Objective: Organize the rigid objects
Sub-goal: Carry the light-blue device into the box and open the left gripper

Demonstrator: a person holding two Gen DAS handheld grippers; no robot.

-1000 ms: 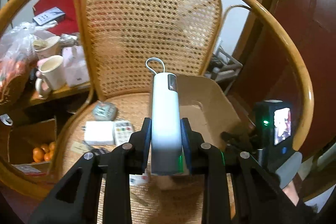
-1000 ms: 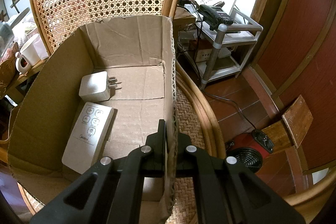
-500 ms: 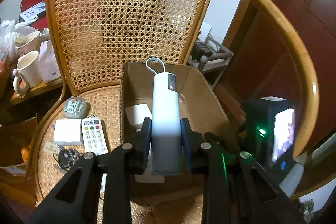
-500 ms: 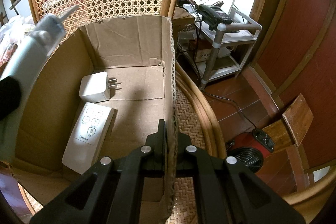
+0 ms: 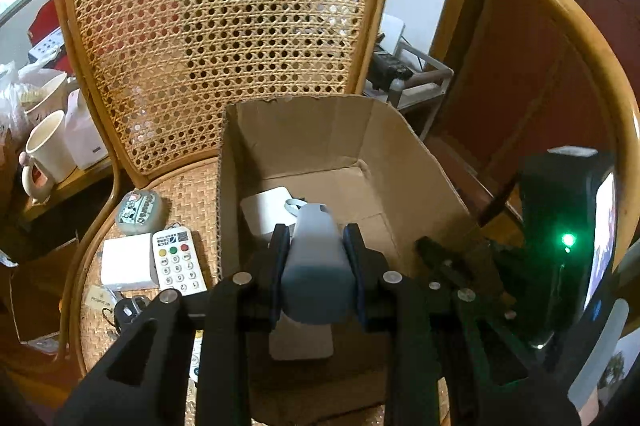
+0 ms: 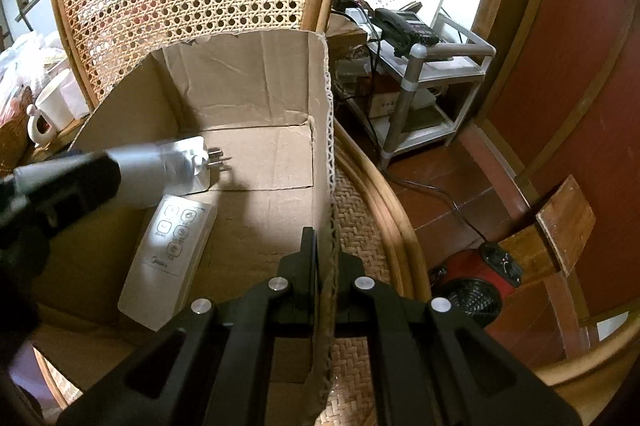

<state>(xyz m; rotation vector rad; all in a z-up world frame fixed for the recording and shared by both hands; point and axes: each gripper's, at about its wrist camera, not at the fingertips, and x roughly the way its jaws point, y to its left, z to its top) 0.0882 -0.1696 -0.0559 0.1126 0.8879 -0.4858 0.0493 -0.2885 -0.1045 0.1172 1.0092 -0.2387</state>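
Only your left view shows the numbered remote [image 5: 176, 262] outside the cardboard box [image 5: 404, 162]. Your left tongs [image 5: 314, 262] grip the white cylinder [image 5: 316, 258] over it; your right tongs [image 6: 325, 258] pinch its wall, the cylinder to their left.

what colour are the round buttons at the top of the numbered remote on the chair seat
Yellow, green and red, on the white remote; clearest in the left wrist view.

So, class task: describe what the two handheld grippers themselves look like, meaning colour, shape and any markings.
Both are matte black plastic. The left gripper has two angular, hollow-framed fingers with round silver rivets and blue-edged pads. The right gripper is built the same, with four silver rivets across its linkage. In the left wrist view, its black housing shows a green light. No sleeves or cables are visible.
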